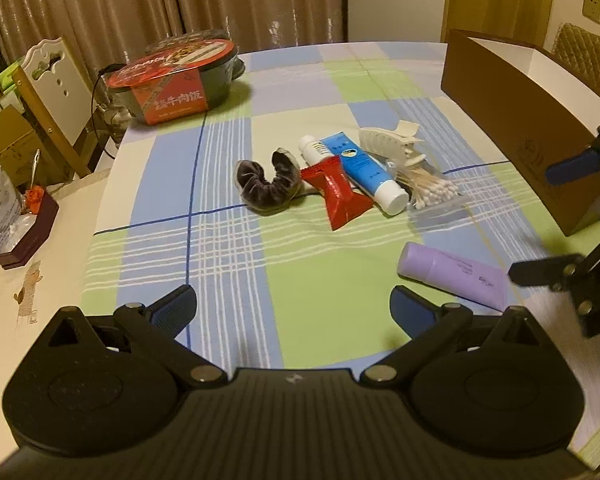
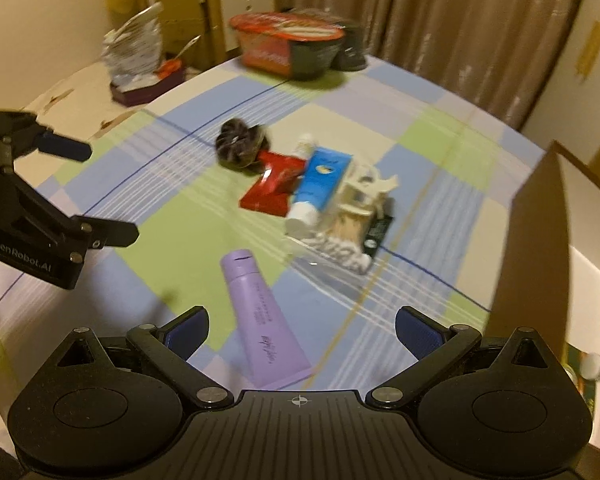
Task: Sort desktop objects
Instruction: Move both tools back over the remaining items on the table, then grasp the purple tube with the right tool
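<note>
A cluster lies mid-table on the checked cloth: a dark velvet scrunchie point(image 1: 270, 186) point(image 2: 238, 146), a red packet point(image 1: 338, 196) point(image 2: 272, 188), a blue-and-white tube point(image 1: 364, 170) point(image 2: 320, 184), a white hair claw point(image 1: 392, 142) point(image 2: 364, 194) and a bag of cotton swabs point(image 1: 428, 194) point(image 2: 340, 240). A purple tube point(image 1: 452, 274) point(image 2: 260, 320) lies apart, nearer me. My right gripper point(image 2: 302, 332) point(image 1: 556, 222) is open, and the purple tube's flat end shows between its fingers. My left gripper point(image 1: 292, 308) point(image 2: 96, 192) is open over bare cloth, holding nothing.
A brown cardboard box point(image 1: 520, 120) point(image 2: 540, 240) with a white inside stands open at the right. A red-lidded instant meal bowl point(image 1: 176, 76) point(image 2: 292, 46) sits at the far left corner. A dark tray with a plastic bag point(image 1: 24, 236) and chairs point(image 1: 56, 92) are at the left.
</note>
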`<action>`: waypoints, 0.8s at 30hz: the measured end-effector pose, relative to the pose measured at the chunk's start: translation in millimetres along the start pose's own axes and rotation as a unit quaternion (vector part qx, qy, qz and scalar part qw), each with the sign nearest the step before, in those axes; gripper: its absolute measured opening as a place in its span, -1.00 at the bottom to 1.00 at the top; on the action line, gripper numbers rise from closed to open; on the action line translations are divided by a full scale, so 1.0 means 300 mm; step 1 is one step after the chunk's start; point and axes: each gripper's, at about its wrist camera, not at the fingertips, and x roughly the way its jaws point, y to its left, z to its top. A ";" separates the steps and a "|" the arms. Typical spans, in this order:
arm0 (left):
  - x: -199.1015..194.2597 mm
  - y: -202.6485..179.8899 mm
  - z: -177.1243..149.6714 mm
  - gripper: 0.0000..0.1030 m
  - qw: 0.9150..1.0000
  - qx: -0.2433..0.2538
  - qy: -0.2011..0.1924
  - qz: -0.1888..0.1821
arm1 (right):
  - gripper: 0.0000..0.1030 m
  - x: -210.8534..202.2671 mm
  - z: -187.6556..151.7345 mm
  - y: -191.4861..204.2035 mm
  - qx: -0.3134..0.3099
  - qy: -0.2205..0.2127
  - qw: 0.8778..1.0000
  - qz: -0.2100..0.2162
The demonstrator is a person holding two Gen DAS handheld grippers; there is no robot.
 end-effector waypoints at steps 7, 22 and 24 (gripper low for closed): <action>0.013 0.022 -0.024 0.97 1.000 -0.009 0.018 0.014 | 0.99 0.061 0.012 0.043 -0.023 0.018 0.999 0.022; 0.043 0.053 -0.032 0.94 0.999 -0.023 0.032 0.006 | 0.69 0.134 0.026 0.062 -0.033 0.037 0.998 0.038; 0.047 0.053 -0.032 0.94 0.999 -0.022 0.033 0.005 | 0.69 0.142 0.026 0.061 -0.025 0.037 0.998 0.040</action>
